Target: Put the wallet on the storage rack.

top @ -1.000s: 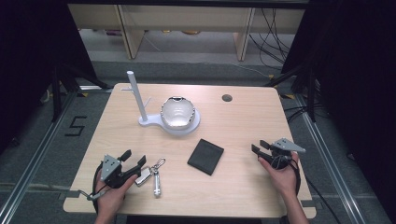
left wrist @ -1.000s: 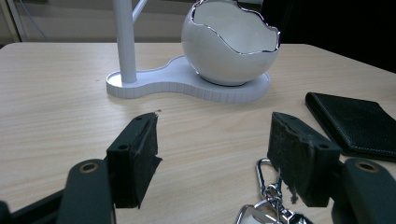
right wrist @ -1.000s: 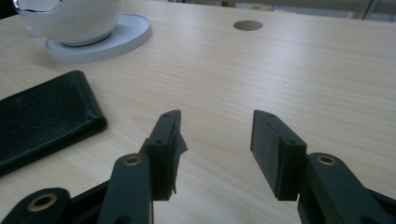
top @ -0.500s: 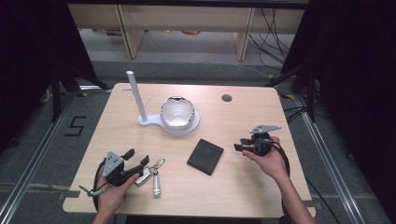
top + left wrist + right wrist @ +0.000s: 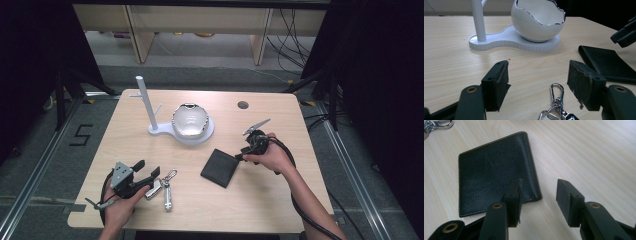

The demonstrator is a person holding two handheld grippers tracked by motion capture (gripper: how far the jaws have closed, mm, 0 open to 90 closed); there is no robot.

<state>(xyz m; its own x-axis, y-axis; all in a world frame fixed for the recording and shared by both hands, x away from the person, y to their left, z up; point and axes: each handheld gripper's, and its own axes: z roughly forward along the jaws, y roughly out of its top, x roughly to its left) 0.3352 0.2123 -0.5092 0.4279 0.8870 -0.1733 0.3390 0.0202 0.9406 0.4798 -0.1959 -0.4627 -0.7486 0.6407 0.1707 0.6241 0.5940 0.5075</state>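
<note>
Two claws working | right claw (image 5: 537, 202) is gaping open over the wallet (image 5: 496, 172) corner on the surface (image 5: 280, 200) | left claw (image 5: 539, 85) is waiting open, keys (image 5: 556, 105) between jaws | next, likely: lowering, pinching wallet's edge

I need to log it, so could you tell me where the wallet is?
In the high view, the wallet lies flat right of centre on the table, just left of the right gripper.

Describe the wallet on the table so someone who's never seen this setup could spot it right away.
On the wooden table, look just in front of the white egg-shaped bowl stand. The wallet lies flat there, beside the right hand-held gripper: the only black leather square.
</note>
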